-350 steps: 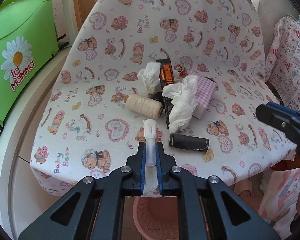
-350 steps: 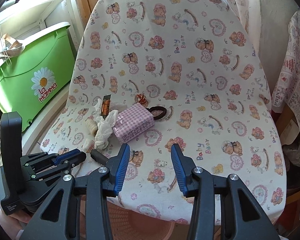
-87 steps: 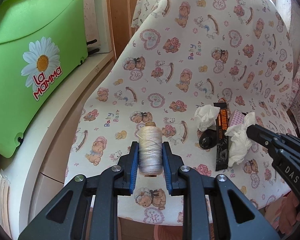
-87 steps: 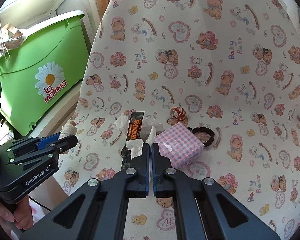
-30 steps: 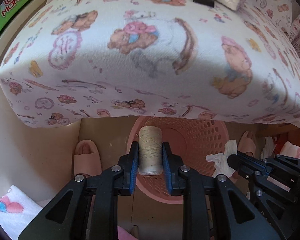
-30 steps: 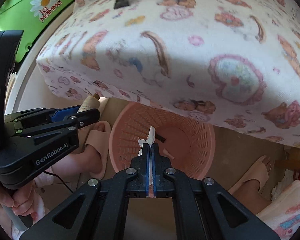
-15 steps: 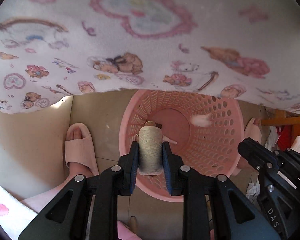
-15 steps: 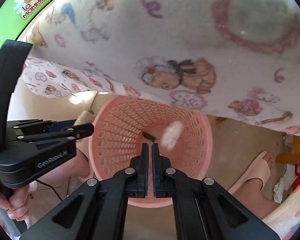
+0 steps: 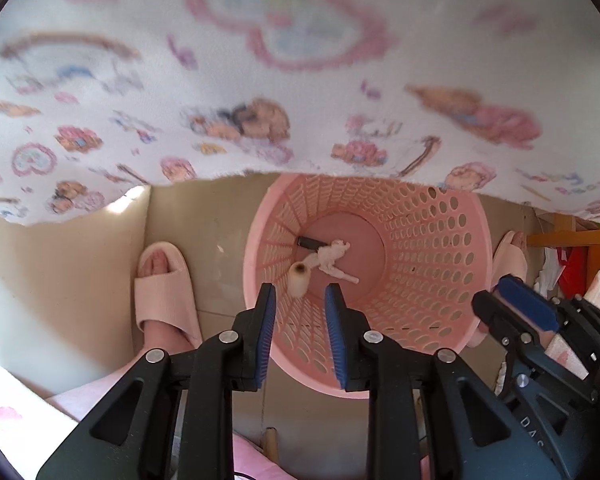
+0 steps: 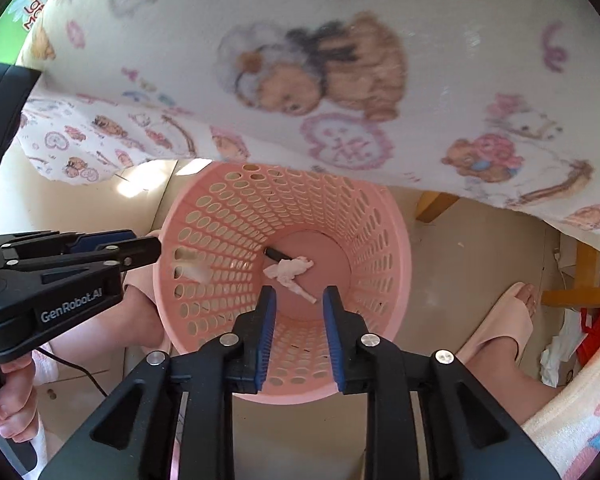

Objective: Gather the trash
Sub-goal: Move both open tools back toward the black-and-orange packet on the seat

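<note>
A pink perforated basket (image 9: 428,280) (image 10: 372,248) stands on the floor below both grippers. On its bottom lie a crumpled white tissue (image 9: 334,251) (image 10: 288,268), a small black piece (image 9: 310,242) (image 10: 277,255) and a pale tube (image 9: 346,277). A cream thread spool (image 9: 299,280) is loose inside the basket just past my left gripper (image 9: 300,300), whose jaws are opening with nothing between them. In the right wrist view the spool (image 10: 194,270) is a blur near the basket wall. My right gripper (image 10: 298,300) is also opening, with nothing in it.
The chair seat in teddy-bear fabric (image 9: 300,80) (image 10: 340,60) overhangs the basket's far side. A person's feet in pink slippers (image 9: 164,288) (image 10: 504,320) flank the basket. A wooden frame (image 10: 580,292) and cloth lie at the right, and a green bin (image 10: 28,4) at the upper left.
The left jaws parted and the spool dropped out of them into the basket. The right jaws went from shut to apart. The falling tissue landed on the basket floor.
</note>
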`<action>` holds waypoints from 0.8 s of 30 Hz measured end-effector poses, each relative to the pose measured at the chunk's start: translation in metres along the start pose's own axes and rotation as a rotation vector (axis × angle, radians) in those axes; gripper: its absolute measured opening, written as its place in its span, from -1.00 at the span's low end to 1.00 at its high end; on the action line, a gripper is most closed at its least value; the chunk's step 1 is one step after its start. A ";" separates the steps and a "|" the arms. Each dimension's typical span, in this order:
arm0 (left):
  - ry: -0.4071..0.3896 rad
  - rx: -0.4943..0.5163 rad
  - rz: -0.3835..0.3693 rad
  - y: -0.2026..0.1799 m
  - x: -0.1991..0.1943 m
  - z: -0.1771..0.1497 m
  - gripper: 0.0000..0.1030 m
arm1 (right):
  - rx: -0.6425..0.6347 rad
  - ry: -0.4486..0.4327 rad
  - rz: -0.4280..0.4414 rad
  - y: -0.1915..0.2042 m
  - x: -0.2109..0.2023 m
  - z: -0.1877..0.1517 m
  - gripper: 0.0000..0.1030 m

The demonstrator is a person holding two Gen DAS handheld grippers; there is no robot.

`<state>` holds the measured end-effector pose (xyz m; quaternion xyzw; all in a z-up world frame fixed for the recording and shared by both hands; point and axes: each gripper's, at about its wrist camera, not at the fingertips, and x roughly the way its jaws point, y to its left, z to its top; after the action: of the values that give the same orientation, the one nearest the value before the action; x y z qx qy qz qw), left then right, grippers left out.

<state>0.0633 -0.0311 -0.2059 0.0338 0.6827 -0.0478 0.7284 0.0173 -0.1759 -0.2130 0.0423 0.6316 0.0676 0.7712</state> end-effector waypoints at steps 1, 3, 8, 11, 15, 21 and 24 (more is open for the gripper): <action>-0.015 0.002 0.006 -0.001 -0.005 0.000 -0.42 | -0.007 -0.015 -0.020 0.000 -0.003 0.000 -0.44; -0.042 -0.002 -0.001 0.000 -0.014 0.001 -0.35 | -0.044 -0.069 -0.064 0.004 -0.014 0.000 -0.23; -0.141 0.011 0.055 0.000 -0.043 0.002 -0.19 | -0.037 -0.149 -0.035 0.006 -0.043 0.003 0.00; -0.216 0.038 0.092 -0.001 -0.062 0.000 -0.05 | -0.031 -0.200 -0.029 0.006 -0.063 0.006 0.04; -0.284 0.026 0.085 0.005 -0.086 -0.001 0.03 | -0.027 -0.281 -0.026 0.005 -0.095 0.008 0.09; -0.413 0.038 0.105 0.006 -0.124 -0.003 0.25 | -0.028 -0.406 -0.001 0.003 -0.140 0.006 0.24; -0.457 0.029 0.105 0.010 -0.138 -0.004 0.25 | -0.023 -0.443 0.011 0.000 -0.156 0.007 0.26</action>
<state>0.0516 -0.0177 -0.0688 0.0682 0.4964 -0.0261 0.8650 -0.0056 -0.2005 -0.0601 0.0507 0.4456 0.0683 0.8912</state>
